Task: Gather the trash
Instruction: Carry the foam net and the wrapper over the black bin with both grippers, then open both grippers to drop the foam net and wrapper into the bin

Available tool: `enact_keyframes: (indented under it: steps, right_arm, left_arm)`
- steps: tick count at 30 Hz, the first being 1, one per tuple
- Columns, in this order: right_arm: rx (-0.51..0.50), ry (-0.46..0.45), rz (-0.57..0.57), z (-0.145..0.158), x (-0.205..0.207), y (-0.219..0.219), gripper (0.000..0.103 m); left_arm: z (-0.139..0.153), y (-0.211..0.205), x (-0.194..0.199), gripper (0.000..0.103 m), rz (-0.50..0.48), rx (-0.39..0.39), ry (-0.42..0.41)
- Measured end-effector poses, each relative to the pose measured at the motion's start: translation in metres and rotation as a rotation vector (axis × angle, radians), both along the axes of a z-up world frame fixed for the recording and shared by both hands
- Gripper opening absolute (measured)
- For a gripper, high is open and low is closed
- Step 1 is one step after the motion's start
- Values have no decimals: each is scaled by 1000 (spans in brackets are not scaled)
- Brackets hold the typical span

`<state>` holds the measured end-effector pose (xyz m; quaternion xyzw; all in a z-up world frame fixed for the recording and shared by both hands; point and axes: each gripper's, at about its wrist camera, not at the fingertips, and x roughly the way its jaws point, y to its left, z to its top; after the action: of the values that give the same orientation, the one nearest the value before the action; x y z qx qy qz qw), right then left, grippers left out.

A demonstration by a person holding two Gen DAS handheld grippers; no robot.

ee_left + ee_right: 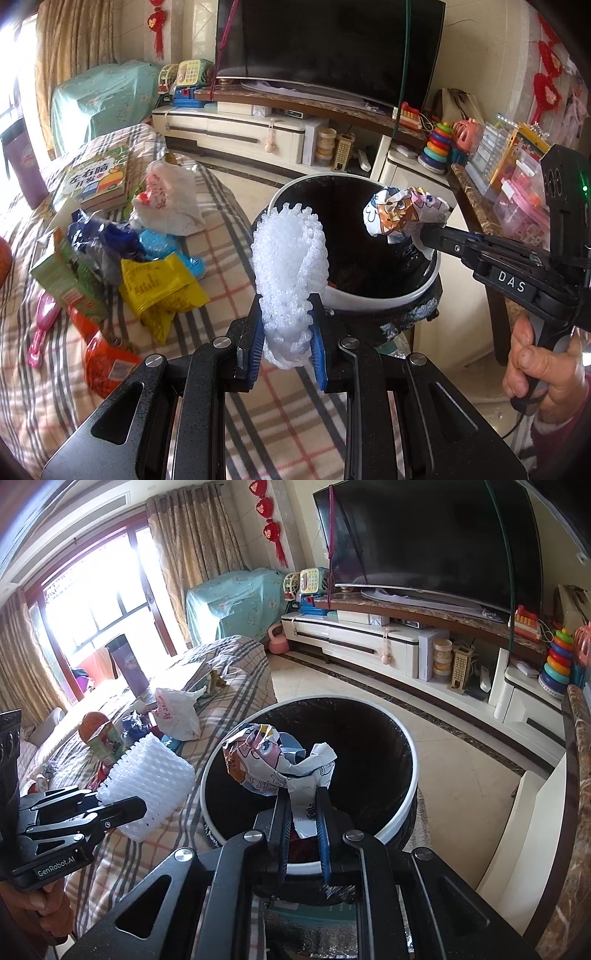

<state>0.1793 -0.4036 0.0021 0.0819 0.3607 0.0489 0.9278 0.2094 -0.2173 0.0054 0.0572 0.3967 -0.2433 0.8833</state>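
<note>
Foam netting (290,266) clamped in left gripper (288,334); crumpled wrapper (275,766) pinched in right gripper (303,812), over bin (402,814)

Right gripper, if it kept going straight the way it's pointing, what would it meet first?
Probably the inside of the trash bin: the right gripper, shut on crumpled cartoon paper, points into its open mouth. Depth is unclear.
</note>
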Motion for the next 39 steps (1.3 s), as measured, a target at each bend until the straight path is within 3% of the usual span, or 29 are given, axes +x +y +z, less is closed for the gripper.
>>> enact_keyframes:
  steps: [30, 31, 34, 35, 36, 39]
  right_arm:
    - [-49, 40, -13, -1, 38, -27, 16]
    - [-47, 45, -11, -2, 39, -28, 17]
    - [-30, 63, -11, -6, 42, -32, 20]
    - [-24, 64, -12, -6, 42, -33, 27]
    - [-21, 63, -14, -7, 41, -34, 34]
    - [-6, 58, -16, -6, 37, -33, 42]
  left_arm:
    - [15, -59, 44, 22, -73, 50, -27]
    - [15, -60, 45, 24, -74, 53, -25]
    - [11, -62, 48, 51, -67, 65, -15]
    - [10, -62, 48, 61, -60, 69, -16]
    - [9, -61, 47, 64, -55, 69, -18]
    - [5, -56, 45, 66, -44, 77, -8]
